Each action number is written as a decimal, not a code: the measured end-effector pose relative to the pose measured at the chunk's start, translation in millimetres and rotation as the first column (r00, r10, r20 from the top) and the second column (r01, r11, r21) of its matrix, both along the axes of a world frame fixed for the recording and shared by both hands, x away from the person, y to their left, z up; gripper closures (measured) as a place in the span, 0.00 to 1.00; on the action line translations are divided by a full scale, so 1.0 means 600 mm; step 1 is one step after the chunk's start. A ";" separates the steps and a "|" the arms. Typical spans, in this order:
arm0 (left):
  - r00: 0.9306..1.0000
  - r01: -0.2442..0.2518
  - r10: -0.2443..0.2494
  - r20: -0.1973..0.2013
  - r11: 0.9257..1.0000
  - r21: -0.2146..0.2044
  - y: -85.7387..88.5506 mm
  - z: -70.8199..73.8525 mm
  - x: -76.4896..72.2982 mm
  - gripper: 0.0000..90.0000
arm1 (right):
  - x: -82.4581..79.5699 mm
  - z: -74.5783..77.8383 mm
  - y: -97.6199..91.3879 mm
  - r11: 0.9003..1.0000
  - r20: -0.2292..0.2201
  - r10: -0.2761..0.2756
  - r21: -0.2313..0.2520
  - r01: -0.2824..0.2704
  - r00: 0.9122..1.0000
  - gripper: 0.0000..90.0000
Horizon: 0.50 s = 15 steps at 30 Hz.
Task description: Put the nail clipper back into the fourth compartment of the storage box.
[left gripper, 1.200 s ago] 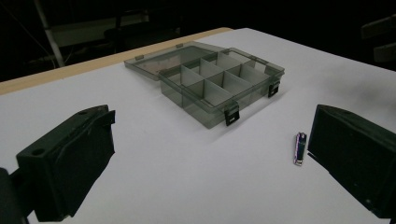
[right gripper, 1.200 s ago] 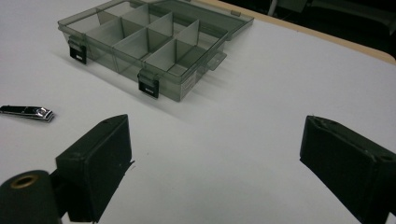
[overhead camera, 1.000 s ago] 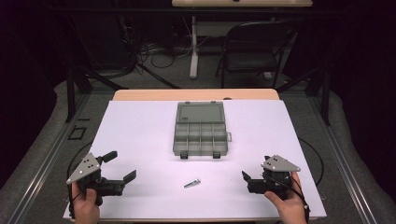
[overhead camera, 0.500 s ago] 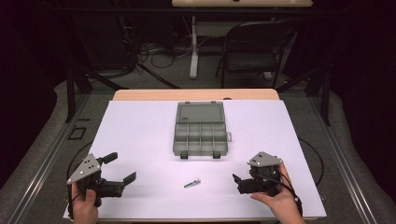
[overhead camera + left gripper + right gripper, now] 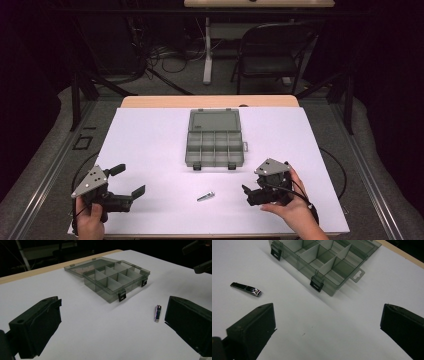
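A small metal nail clipper point(image 5: 205, 196) point(image 5: 157, 313) point(image 5: 246, 289) lies on the white table sheet near the front edge. Behind it stands a grey see-through organizer box point(image 5: 214, 145) point(image 5: 112, 277) point(image 5: 322, 255), lid laid back, its compartments bare. My left gripper point(image 5: 129, 180) point(image 5: 112, 322) is open at the front left and points toward the clipper. My right gripper point(image 5: 248, 196) point(image 5: 327, 322) is at the front right, just right of the clipper. Its jaws have just been opening and stand wide apart with nothing between them.
The white sheet point(image 5: 150, 140) covers the table, and a wooden strip point(image 5: 210, 101) shows along the far edge. Beyond it stand a dark chair point(image 5: 272, 50) and black frame legs. The other gripper point(image 5: 200, 255) shows at the top right of the left gripper view.
My right gripper has moved left across the table toward the clipper and risen slightly. The left gripper, the clipper and the box have stayed in place.
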<state>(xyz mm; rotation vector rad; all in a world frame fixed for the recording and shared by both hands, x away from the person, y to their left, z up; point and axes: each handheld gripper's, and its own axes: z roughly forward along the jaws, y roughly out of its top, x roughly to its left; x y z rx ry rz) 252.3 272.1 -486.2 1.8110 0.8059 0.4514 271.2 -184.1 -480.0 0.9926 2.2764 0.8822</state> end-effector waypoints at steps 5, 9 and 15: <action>1.000 0.013 -0.013 -0.006 1.000 0.022 -0.004 -0.002 0.001 0.00 | 0.005 0.004 0.010 0.999 -0.013 0.035 -0.018 -0.036 0.999 0.00; 1.000 0.020 -0.020 -0.008 0.999 0.029 -0.005 -0.002 0.001 0.00 | 0.007 0.007 0.021 0.997 -0.029 0.069 -0.029 -0.069 0.997 0.02; 1.000 0.021 -0.021 -0.008 0.999 0.033 -0.006 -0.003 0.000 0.00 | 0.012 0.009 0.039 0.992 -0.046 0.118 -0.044 -0.120 0.992 0.05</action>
